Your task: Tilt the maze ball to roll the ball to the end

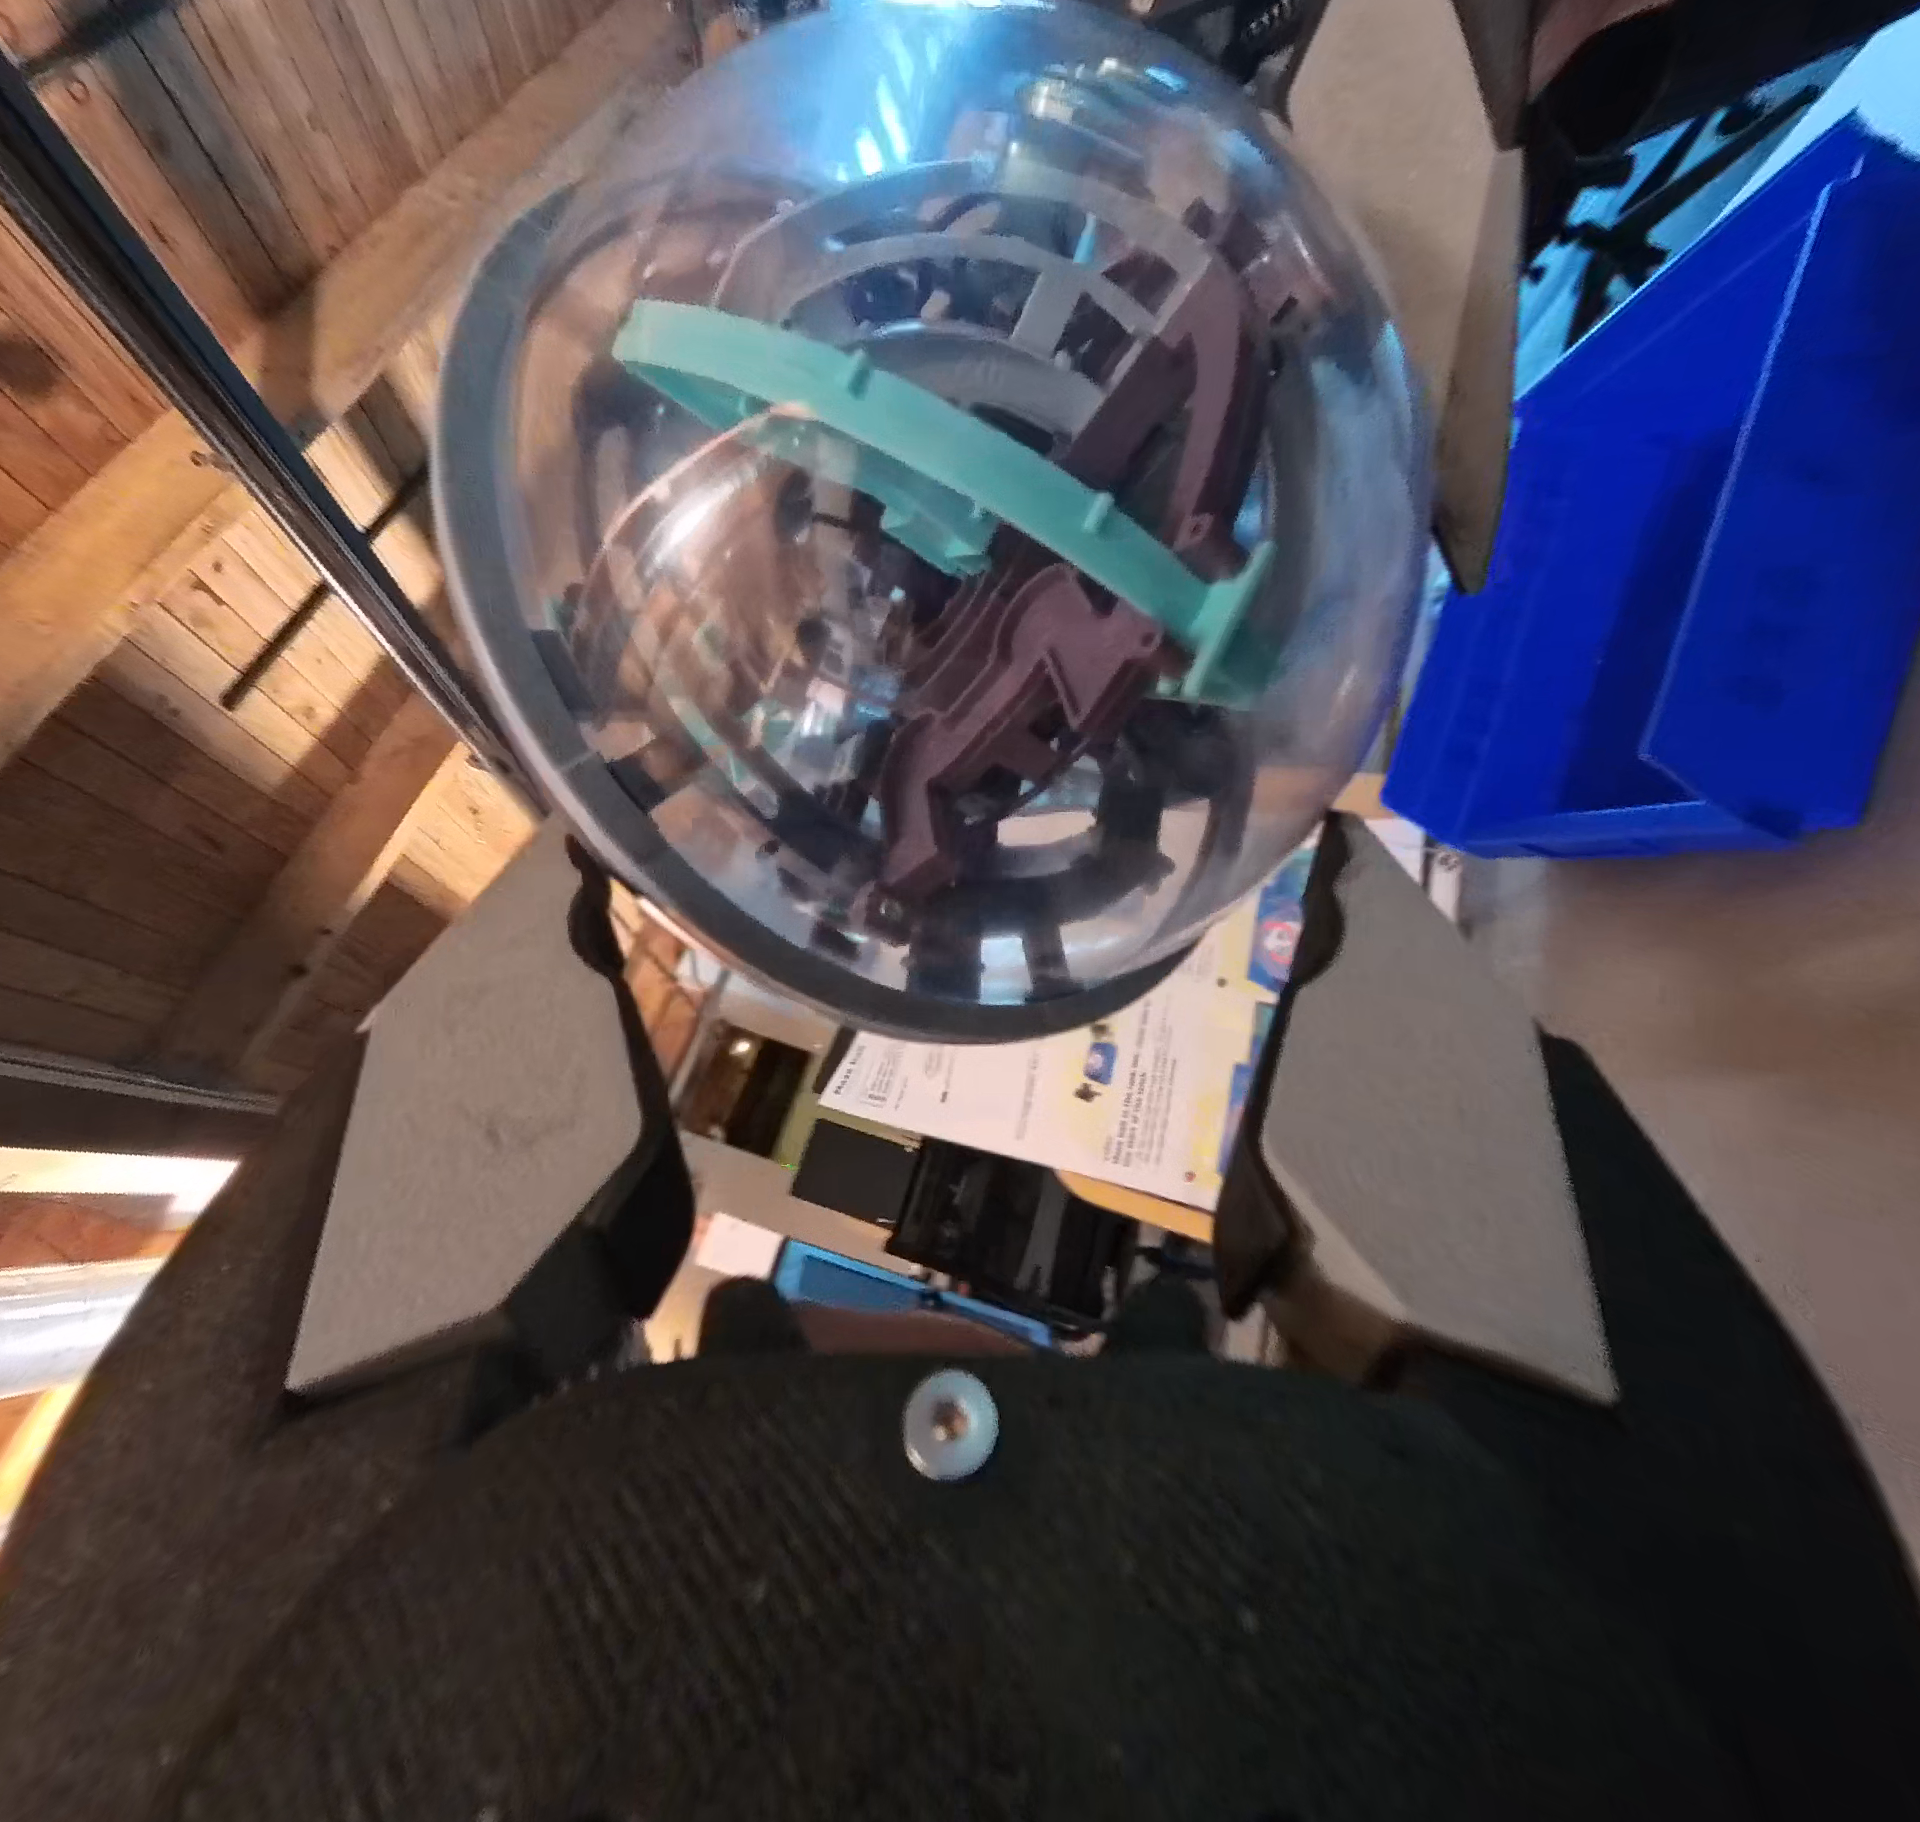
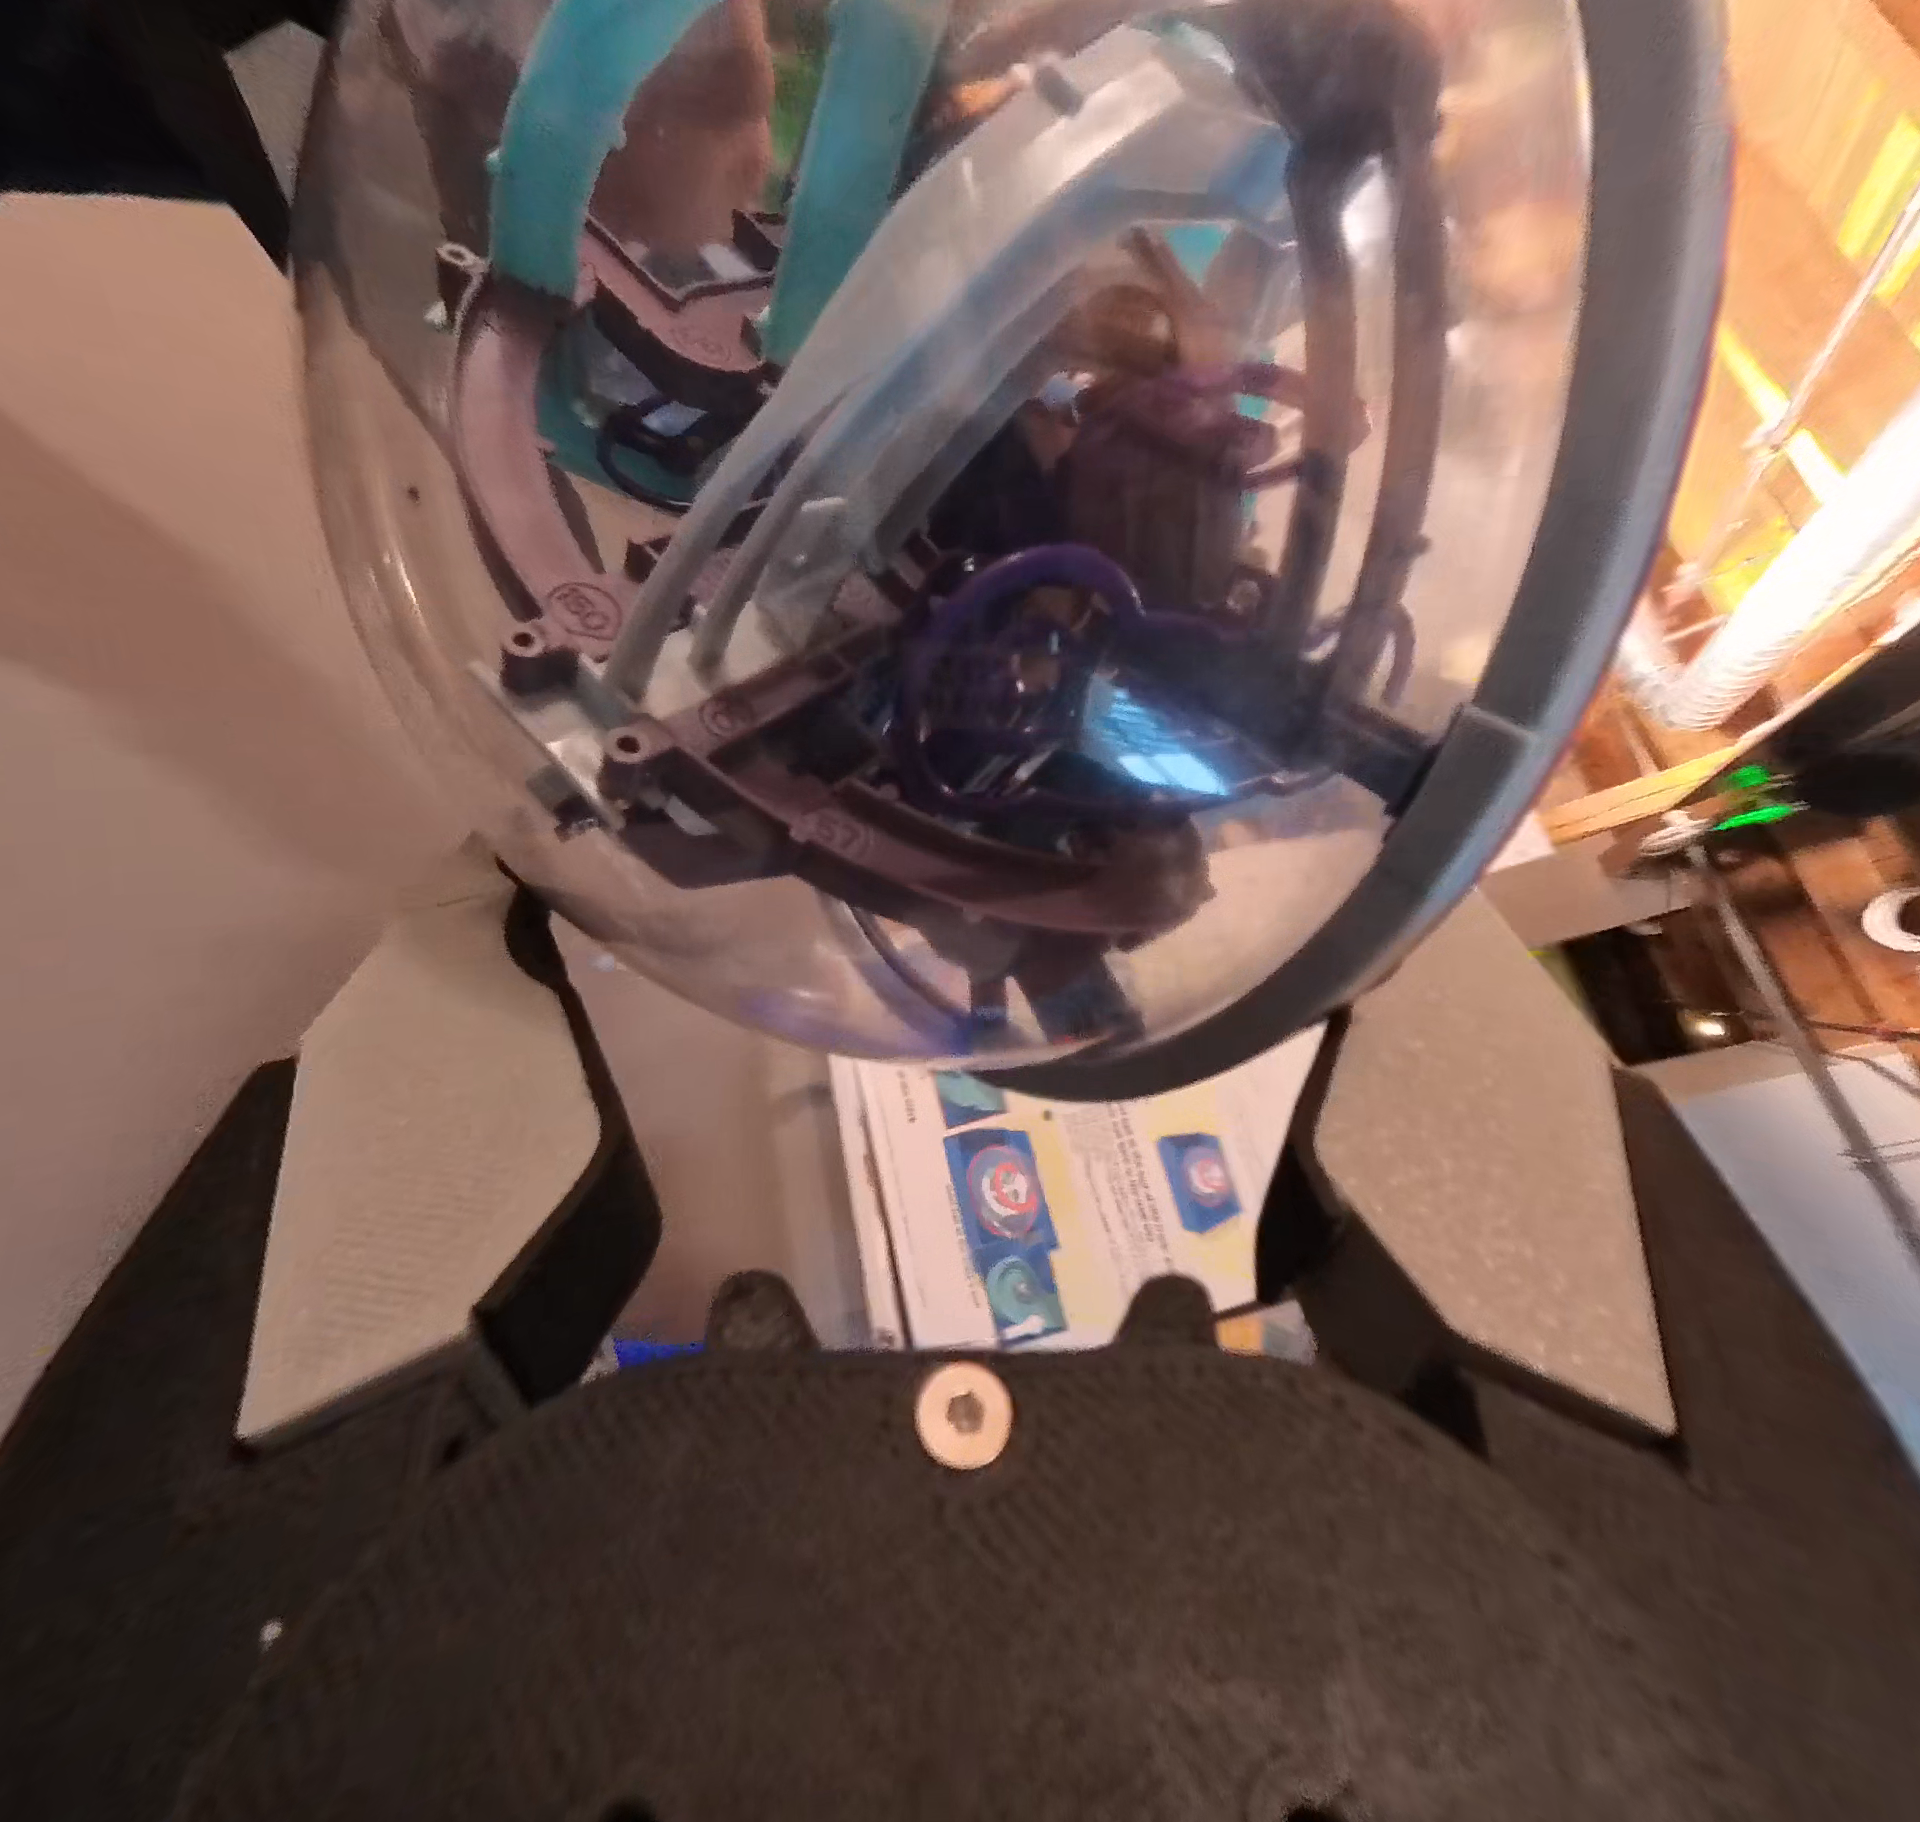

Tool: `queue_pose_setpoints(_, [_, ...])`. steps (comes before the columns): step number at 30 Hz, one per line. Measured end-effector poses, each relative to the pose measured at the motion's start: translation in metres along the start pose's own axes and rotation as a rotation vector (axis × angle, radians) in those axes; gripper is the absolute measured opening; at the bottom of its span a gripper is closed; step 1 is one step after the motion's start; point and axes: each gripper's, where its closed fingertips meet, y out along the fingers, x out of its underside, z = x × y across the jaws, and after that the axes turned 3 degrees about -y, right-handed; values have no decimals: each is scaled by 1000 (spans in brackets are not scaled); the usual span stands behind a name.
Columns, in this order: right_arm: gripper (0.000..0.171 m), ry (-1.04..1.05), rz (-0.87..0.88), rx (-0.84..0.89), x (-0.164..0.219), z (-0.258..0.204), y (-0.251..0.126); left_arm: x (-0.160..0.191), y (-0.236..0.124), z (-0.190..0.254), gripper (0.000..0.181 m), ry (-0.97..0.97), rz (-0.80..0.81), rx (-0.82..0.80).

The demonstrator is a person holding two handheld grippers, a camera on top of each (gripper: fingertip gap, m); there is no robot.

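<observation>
Clear maze ball (image 1: 925, 515) raised off the table above a printed sheet (image 1: 1091, 1097) — clasped between wide-spread left gripper (image 1: 956, 837) and right gripper (image 2: 925, 951), small inner ball not discernible.

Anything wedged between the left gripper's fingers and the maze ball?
No. In the left wrist view the maze ball rests directly against the left gripper fingers, nothing between.

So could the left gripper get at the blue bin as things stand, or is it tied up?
Probably not. The left gripper has its jaws spread around the maze ball, which the right gripper presses from the far side. The blue bin sits off to the side, so reaching it would mean releasing the ball first.
</observation>
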Motion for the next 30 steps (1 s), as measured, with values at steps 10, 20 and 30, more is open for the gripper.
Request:
queue_pose_setpoints(10, [150,-74,11,85,6,7,3,7,7,0,130,82,-39,-53])
queue_pose_setpoints(20, [150,-311,44,333,-14,24,-7,0,3,-20,129,292,-24,-249])
queue_pose_setpoints(30, [150,-162,43,205,-1,14,2,7,6,-8,129,185,-62,-123])
